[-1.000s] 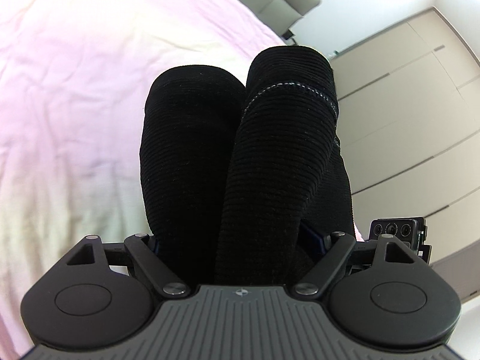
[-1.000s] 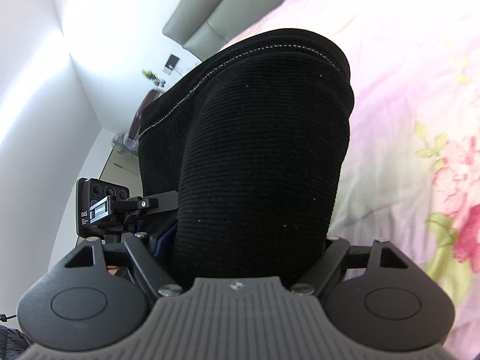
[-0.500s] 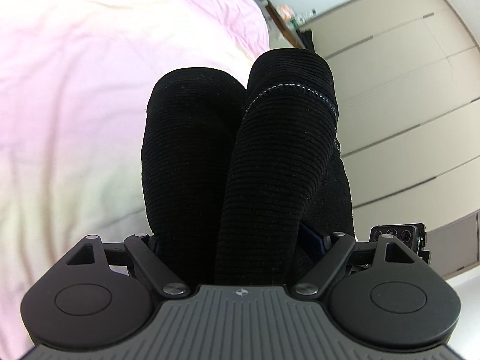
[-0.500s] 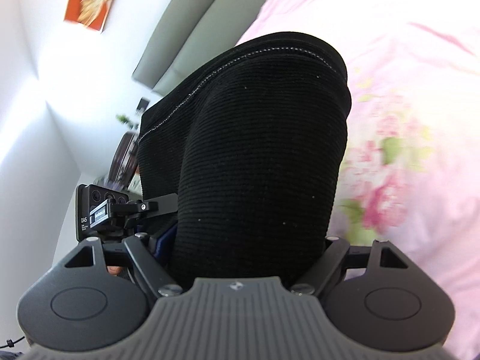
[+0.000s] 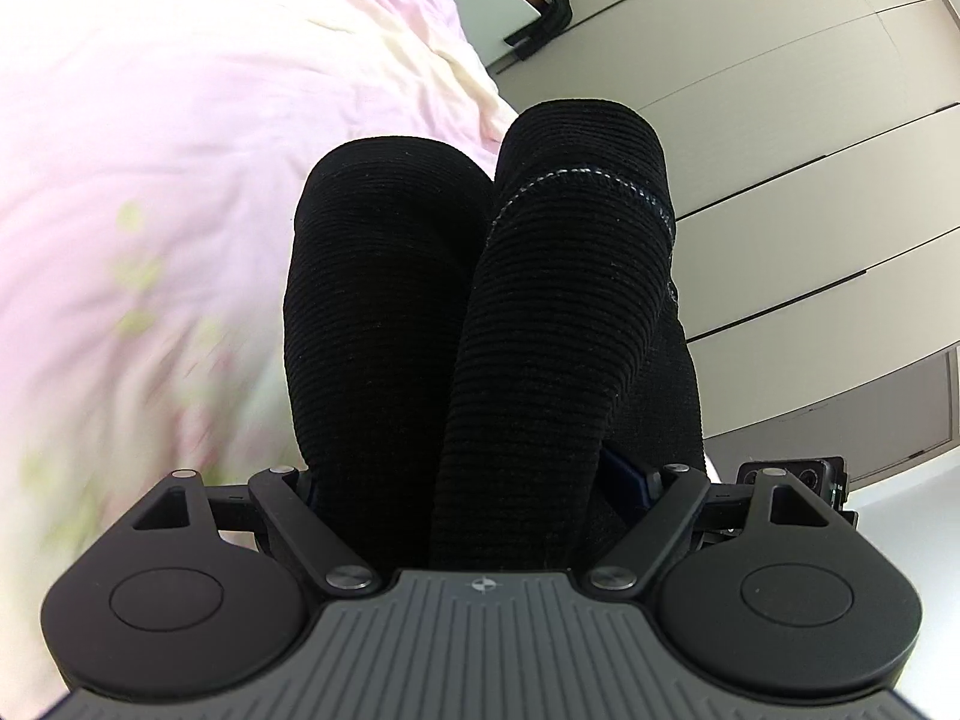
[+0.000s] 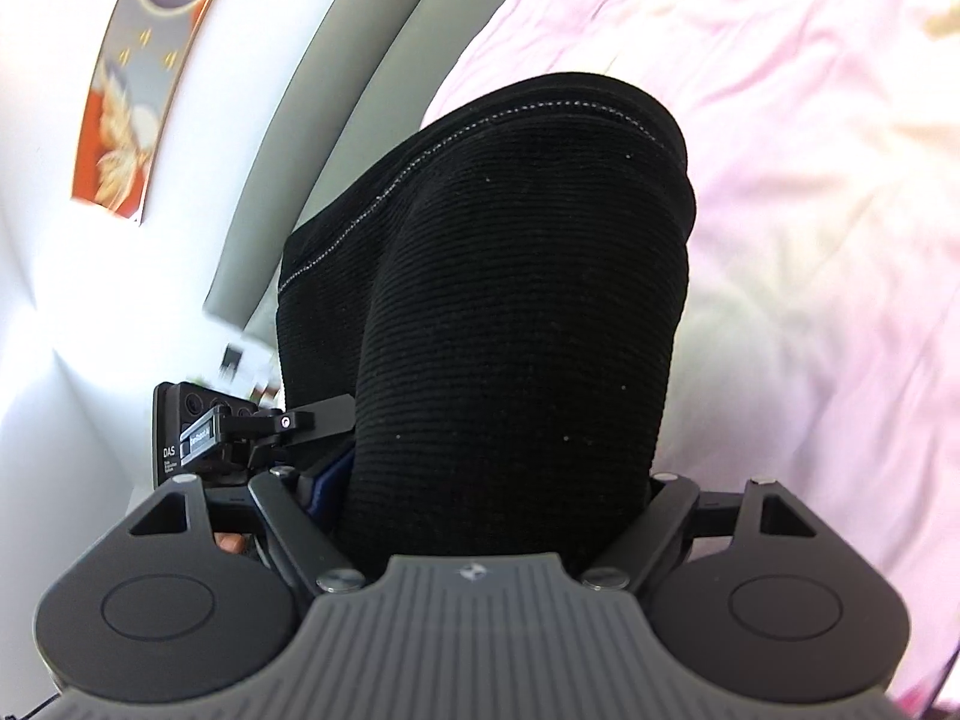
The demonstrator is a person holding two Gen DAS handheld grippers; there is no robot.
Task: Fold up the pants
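My left gripper [image 5: 480,324] is clamped on a thick bunch of the black ribbed pants [image 5: 558,312], cloth filling the jaws and hiding the fingers. My right gripper [image 6: 510,324] likewise grips a wide fold, stitched hem on top. Both hang over the pink bedspread [image 5: 180,150].

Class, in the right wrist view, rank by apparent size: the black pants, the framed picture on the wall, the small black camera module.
1. black pants, though closest to the lens
2. framed picture
3. camera module
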